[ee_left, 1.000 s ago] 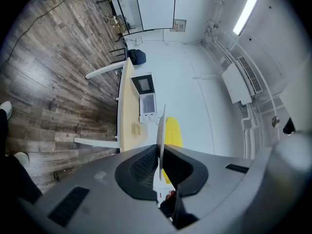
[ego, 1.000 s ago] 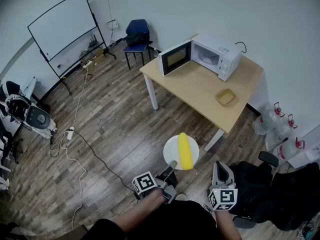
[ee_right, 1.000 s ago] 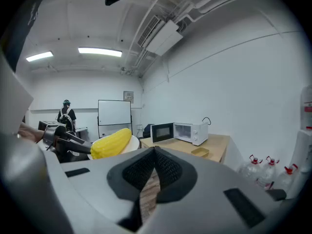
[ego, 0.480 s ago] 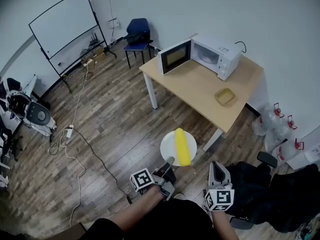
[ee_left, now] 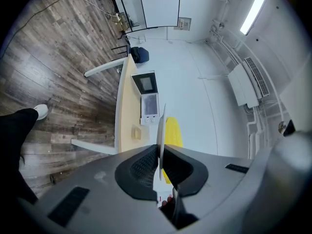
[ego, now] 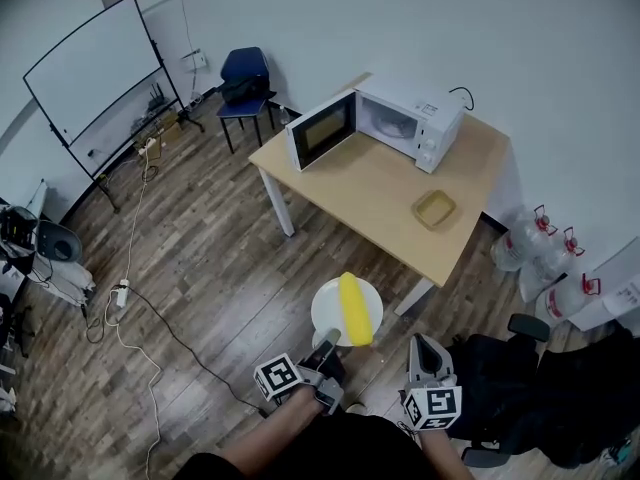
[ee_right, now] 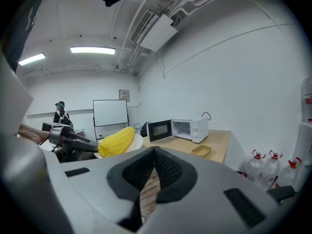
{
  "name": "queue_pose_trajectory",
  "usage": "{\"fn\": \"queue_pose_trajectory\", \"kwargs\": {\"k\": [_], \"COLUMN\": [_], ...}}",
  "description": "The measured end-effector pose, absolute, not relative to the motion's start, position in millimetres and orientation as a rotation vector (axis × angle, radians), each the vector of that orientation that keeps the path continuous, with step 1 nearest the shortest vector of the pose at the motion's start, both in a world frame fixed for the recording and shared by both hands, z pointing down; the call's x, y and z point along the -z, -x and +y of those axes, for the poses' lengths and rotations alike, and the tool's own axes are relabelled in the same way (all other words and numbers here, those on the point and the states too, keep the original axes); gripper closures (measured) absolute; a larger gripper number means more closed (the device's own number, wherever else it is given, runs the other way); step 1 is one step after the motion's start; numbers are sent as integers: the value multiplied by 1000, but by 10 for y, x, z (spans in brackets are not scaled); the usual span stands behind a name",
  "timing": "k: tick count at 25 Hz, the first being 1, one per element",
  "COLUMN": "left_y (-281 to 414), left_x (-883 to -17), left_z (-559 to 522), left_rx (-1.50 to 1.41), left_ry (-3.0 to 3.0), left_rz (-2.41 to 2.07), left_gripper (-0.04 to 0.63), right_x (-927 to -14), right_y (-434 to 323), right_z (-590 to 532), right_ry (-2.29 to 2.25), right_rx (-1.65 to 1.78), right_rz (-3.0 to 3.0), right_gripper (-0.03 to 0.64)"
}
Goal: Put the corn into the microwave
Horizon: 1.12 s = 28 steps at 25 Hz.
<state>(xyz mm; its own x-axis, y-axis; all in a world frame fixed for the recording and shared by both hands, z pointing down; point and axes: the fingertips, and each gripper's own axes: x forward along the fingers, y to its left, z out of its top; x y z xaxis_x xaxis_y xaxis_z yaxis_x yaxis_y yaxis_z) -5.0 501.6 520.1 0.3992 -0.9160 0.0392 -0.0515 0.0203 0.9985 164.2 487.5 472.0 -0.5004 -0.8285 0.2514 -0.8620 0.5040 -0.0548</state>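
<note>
Fingers [ee_left: 141, 167] of the left gripper [ego: 330, 340] clamp the plate [ego: 328, 308] rim; corn [ego: 353, 309] rides on it.
Corn lies lengthwise toward the microwave [ego: 395, 120], well short of its open door; right gripper [ego: 424, 356], beside the plate and equally far from the microwave, is closed on nothing.

Left tool [ego: 333, 337], right tool [ego: 419, 342]: closed

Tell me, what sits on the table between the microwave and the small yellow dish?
Nothing: in the head view the table is bare wood between the microwave and the dish.
</note>
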Motion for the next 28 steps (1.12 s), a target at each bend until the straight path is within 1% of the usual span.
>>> {"fn": "queue_pose_trajectory", "kwargs": {"k": [3, 10, 16, 23, 28], "left_y": [170, 374, 627, 952, 1124], "left_x": [-5295, -5221, -5284, -5295, -5280], "left_z": [4698, 3889, 3324, 2565, 2083], "left_rx": [805, 832, 741, 705, 731], "left_ry": [-1388, -1385, -1357, -1360, -1371], "left_rz": [-962, -869, -878, -848, -803], "left_gripper": [571, 571, 571, 571, 571], "right_x": [-4726, -4698, -4543, -4569, -4621], "right_y": [-1525, -1206, -1036, -724, -550], "right_z": [4553, 3717, 3061, 2449, 2157], "right_ry": [-1461, -1464, -1538, -1583, -1606], "right_rx": [-254, -265, -266, -281, -254], "right_rz": [-2539, -2498, -2461, -2417, -2371], "right_gripper": [557, 557, 558, 557, 557]}}
